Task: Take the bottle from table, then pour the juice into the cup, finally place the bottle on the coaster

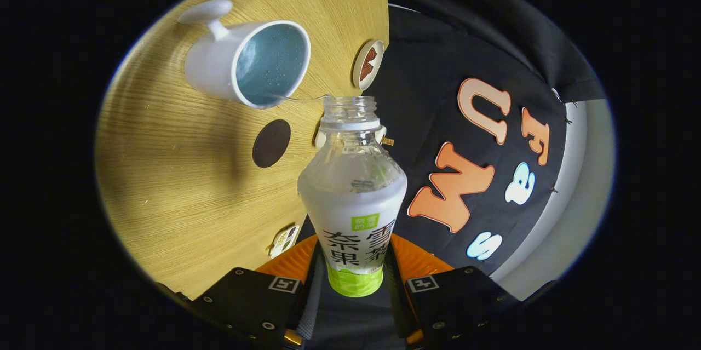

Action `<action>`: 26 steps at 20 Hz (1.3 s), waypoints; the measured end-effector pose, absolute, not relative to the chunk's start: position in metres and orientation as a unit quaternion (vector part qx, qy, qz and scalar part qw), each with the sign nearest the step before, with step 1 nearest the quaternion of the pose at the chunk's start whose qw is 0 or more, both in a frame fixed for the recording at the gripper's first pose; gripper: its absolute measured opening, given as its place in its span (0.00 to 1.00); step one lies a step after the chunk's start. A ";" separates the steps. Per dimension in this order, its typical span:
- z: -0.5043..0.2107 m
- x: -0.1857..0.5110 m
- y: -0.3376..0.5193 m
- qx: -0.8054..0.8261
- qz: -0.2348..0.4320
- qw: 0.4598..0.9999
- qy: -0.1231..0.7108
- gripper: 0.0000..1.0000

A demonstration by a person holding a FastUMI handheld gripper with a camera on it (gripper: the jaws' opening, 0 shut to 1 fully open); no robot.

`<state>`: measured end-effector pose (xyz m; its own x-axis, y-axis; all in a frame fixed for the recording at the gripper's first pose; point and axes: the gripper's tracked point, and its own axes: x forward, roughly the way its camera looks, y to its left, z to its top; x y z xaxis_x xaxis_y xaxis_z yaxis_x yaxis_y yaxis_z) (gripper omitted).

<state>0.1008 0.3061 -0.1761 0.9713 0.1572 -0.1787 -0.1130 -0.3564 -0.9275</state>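
I am in the pouring step: my gripper (pixel 350 284) clamps the bottle (pixel 353 196) between both fingers, its long axis running straight ahead, open mouth toward the cup (pixel 241 62) on the table (pixel 164 175). A thin stream seems to reach the rim. Next I must right it and carry it to the dark coaster (pixel 271 143).

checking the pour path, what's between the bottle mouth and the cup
In the gripper view, only a thin stream of liquid crosses from the bottle, held in the jaws, to the cup rim.
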 end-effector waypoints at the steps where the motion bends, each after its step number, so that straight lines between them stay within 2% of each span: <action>1: -0.178 0.100 0.306 -0.812 0.121 0.571 -0.011 0.56; 12: -0.210 0.092 0.305 -0.705 0.164 0.689 0.039 0.57; 18: -0.233 0.088 0.307 -0.555 0.208 0.799 0.101 0.57; 26: -0.219 0.101 0.295 -0.315 0.227 0.909 0.150 0.57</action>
<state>0.1007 0.2951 -0.2194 0.8515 0.3191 -0.4160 -0.5081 0.6978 -0.5049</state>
